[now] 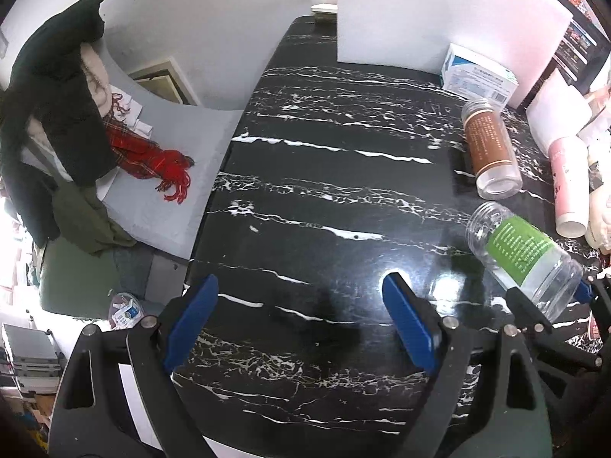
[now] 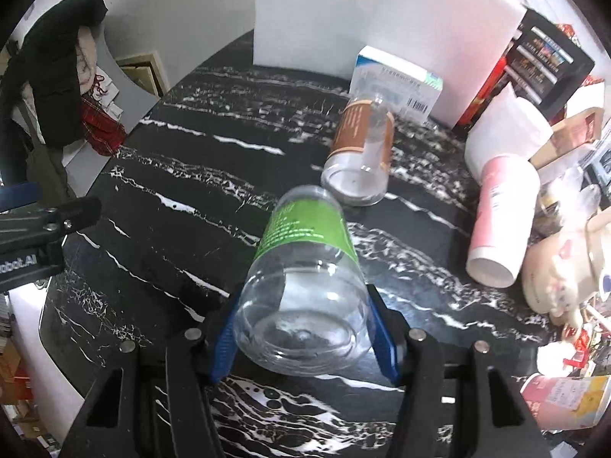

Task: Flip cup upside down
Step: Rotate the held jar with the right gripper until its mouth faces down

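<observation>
closest to me, my right gripper [image 2: 303, 337] has its blue fingers [image 2: 223, 343] pressed against both sides of the clear cup [image 2: 305, 278], near its closed base. the cup with the green label is lifted off the black marble table [image 2: 183, 175] and tilted, base toward my right wrist camera and open mouth pointing away and downward toward the tabletop. from the left wrist view i see that same cup [image 1: 523, 255] off to the right, slanted, its threaded mouth up-left and its base down by the right gripper [image 1: 584, 294] at the frame edge.

my left gripper [image 1: 301, 305] hangs over a bare stretch of table [image 1: 305, 175] with its blue fingers [image 1: 410, 324] spread wide and nothing between them. in the right wrist view its black tip [image 2: 49, 221] shows at the left edge, well apart from the cup.

just beyond the held cup a second clear jar with a brown label [image 2: 361, 152] stands mouth-down on the table; the left view shows it [image 1: 490, 149] too. to its right a pink and white cup [image 2: 500, 221] leans among clutter, near a cream mug [image 2: 557, 267]. farther back a blue and white box [image 2: 397, 80] sits against a white board [image 2: 382, 19]. off the table's far left, dark clothing [image 1: 53, 95] and a red scarf [image 1: 149, 156] lie on a grey surface.
</observation>
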`<state>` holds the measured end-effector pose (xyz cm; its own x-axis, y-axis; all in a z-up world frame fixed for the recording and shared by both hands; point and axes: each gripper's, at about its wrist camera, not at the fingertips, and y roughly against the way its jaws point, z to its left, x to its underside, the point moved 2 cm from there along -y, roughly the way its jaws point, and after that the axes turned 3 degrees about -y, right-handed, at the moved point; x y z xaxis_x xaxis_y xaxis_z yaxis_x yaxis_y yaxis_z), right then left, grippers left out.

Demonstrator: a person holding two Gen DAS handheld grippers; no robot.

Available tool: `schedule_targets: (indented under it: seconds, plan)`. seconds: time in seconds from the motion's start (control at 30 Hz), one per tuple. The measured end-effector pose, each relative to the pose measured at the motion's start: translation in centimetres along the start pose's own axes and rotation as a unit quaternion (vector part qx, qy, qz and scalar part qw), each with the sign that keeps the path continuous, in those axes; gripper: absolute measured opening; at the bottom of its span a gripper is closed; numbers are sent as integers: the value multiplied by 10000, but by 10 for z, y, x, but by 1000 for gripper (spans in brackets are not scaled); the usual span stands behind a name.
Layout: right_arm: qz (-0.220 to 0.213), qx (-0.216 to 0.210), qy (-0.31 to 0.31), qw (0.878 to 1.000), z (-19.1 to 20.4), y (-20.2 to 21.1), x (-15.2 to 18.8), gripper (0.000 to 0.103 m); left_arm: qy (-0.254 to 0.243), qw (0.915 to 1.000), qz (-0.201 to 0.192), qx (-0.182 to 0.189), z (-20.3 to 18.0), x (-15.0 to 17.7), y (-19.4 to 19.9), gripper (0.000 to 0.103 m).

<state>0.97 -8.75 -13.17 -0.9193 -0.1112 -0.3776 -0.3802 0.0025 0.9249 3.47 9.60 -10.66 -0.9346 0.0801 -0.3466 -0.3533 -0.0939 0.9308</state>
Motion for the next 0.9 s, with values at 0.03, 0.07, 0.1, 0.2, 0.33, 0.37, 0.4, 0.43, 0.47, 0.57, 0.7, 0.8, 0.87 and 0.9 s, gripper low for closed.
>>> schedule_targets:
  seconds: [0.03, 0.07, 0.1, 0.2, 0.33, 0.37, 0.4, 0.43, 0.47, 0.57, 0.7, 0.8, 0.87, 0.9]
  plan:
    - [-48, 13, 7, 10000, -1, 3, 0, 60, -19, 10000, -8, 22, -2, 0, 0, 87]
    - [-84, 8, 4, 10000, -3, 5, 0, 60, -45, 10000, -12, 42, -5, -1, 1, 87]
    - [-114, -5, -4, 9999, -4, 6, 0, 60, -65, 10000, -11, 53, -7, -2, 1, 87]
    - [-208, -46, -49, 9998, -8, 11, -1, 60, -113, 9999, -25, 115, -13, -4, 2, 87]
    - [-299, -42, -27, 9995, -13, 17, -2, 59, -210, 9996, -76, 169, -22, -7, 6, 87]
    - [-312, -49, -35, 9995, -14, 19, -2, 59, -230, 9995, -78, 191, -24, -8, 7, 87]
    - [-311, -46, -42, 9995, -16, 21, -2, 59, -247, 9994, -78, 218, -26, -8, 7, 87]
    - [-299, -38, -51, 9995, -18, 24, -2, 60, -269, 9993, -77, 249, -28, -9, 8, 87]
    - [-276, -22, -56, 9996, -20, 26, -2, 59, -302, 9991, -77, 273, -31, -9, 9, 87]
    - [-190, -35, -87, 9998, -26, 30, -2, 59, -397, 9987, -76, 297, -37, -9, 9, 87]
    - [-55, -27, -93, 9999, -34, 36, 0, 59, -511, 9981, -62, 343, -45, -7, 9, 87]
    - [95, -23, -46, 9999, -37, 38, 0, 59, -608, 9975, -35, 355, -51, -5, 8, 87]
    - [213, -44, 10, 9998, -38, 38, -2, 59, -643, 9973, -21, 367, -54, -4, 7, 87]
    - [264, -29, 49, 9996, -37, 38, -2, 59, -653, 9972, -15, 372, -55, -3, 7, 87]
